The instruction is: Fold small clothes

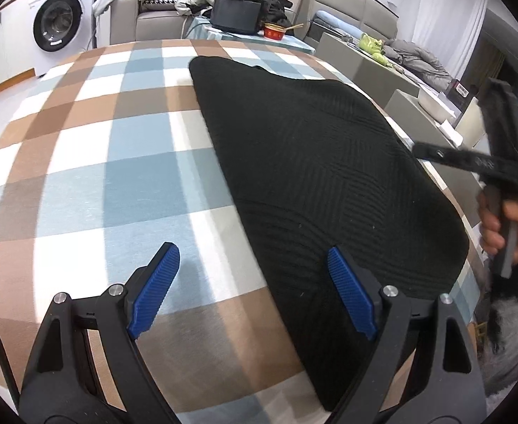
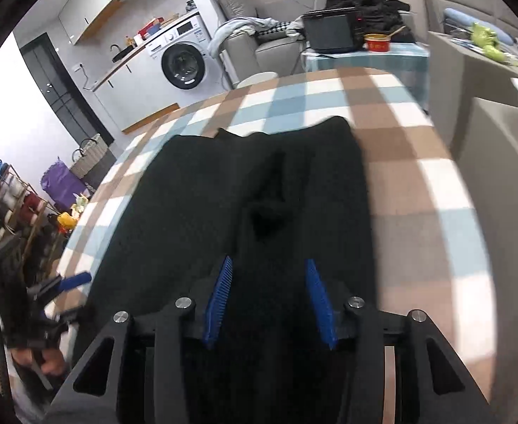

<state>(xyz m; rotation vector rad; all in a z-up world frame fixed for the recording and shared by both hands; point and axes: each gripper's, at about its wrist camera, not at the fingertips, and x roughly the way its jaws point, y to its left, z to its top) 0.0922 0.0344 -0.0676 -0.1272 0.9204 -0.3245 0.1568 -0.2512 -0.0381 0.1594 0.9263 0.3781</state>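
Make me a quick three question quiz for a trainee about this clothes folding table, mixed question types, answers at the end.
1. True or false: the left tool grips the black knit garment.
2. What pattern covers the tablecloth? A) stripes B) checks C) dots
3. Fill in: behind the table stands a front-loading ____.

Key: 1 false, its jaws are open, one finger over the cloth and one over the garment. 2 B, brown, blue and white checks. 3 washing machine.
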